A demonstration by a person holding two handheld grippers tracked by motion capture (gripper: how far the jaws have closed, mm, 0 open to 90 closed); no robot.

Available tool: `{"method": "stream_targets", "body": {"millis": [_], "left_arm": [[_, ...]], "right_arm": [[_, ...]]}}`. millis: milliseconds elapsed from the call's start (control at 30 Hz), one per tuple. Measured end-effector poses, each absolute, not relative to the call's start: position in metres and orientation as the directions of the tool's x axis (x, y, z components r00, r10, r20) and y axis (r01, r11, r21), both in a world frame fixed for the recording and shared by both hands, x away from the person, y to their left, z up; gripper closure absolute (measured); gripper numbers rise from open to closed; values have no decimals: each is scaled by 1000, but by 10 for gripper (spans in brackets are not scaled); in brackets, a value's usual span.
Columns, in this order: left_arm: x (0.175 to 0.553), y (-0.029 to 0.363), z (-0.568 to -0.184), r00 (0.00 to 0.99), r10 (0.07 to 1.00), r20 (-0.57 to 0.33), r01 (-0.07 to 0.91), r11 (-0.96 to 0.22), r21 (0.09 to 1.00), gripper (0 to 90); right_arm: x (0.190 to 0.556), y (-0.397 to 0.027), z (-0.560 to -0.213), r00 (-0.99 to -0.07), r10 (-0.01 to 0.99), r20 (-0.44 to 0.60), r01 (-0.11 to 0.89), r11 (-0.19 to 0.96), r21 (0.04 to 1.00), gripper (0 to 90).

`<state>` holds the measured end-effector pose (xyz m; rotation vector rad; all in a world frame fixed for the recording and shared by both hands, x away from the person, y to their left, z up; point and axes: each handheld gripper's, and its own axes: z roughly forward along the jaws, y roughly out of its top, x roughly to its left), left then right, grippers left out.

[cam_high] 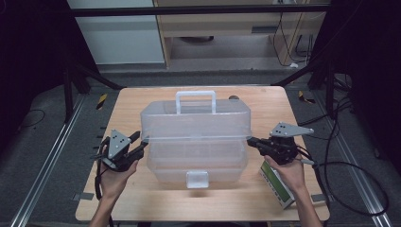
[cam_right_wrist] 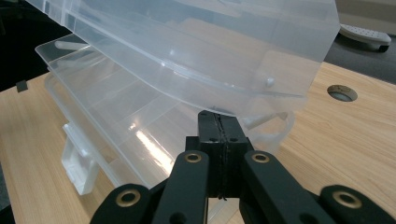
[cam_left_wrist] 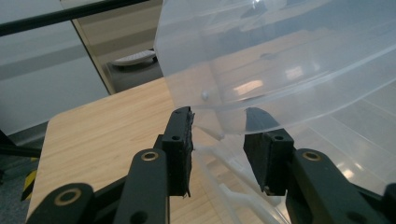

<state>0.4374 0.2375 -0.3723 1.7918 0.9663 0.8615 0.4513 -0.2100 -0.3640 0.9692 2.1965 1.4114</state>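
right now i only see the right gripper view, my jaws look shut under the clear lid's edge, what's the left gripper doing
Observer: The left gripper has its jaws apart, with the lower corner of the lid between them, not clamped.
Operator: is there a handle on this thing
Observer: Yes, a white handle stands upright on top of the lid, toward the far side in the high view.
Operator: anything lying near my right hand
Observer: A green and white box lies on the table, partly under the right hand.
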Motion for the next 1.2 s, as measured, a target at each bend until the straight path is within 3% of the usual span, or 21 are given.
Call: {"method": "stream_targets", "body": {"millis": [467,600,900,1200], "left_arm": [[437,233,-374,432,879,203,213,-318,924,690],[437,233,-373,433,878,204,218,-322,921,692],[437,232,-372,428,880,204,226,-323,919,696],[438,231,-371,428,881,200,231,-320,919,696]], "right_arm": [[450,-209,-365,-698,713,57,354,275,894,900],[450,-211,-368,-683,729,44,369,293,882,867],[448,-210,-387,-639,769,28,464,356,811,673],[449,-209,-401,-618,783,67,513,338,789,649]]}}
